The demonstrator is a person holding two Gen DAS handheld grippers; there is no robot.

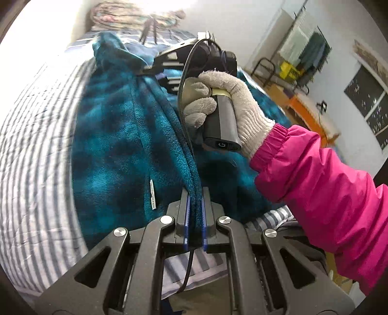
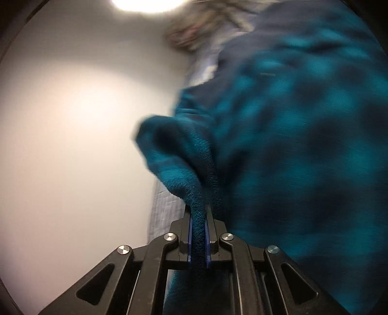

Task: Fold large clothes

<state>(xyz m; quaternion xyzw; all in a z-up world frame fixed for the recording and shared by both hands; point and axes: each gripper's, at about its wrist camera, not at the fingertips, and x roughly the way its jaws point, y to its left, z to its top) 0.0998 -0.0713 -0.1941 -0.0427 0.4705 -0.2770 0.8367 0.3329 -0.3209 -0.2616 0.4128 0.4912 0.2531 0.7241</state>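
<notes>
A large teal and dark-blue fleece garment point(image 1: 116, 150) lies over a striped bed. My left gripper point(image 1: 194, 193) is shut on a doubled edge of the fleece, which runs away from the jaws as a taut ridge. My right gripper point(image 1: 145, 70), held by a gloved hand point(image 1: 225, 106), pinches the same edge farther up the bed. In the right wrist view the right gripper point(image 2: 198, 210) is shut on a thick fold of the fleece point(image 2: 303, 135), which hangs blurred to the right against a white wall.
The bed has a blue and white striped cover point(image 1: 34, 150). A folded floral quilt point(image 1: 114, 14) sits at its far end. A pink sleeve point(image 1: 320, 179) crosses the right side. An orange table point(image 1: 305, 106) and a chair point(image 1: 264, 70) stand by the far wall.
</notes>
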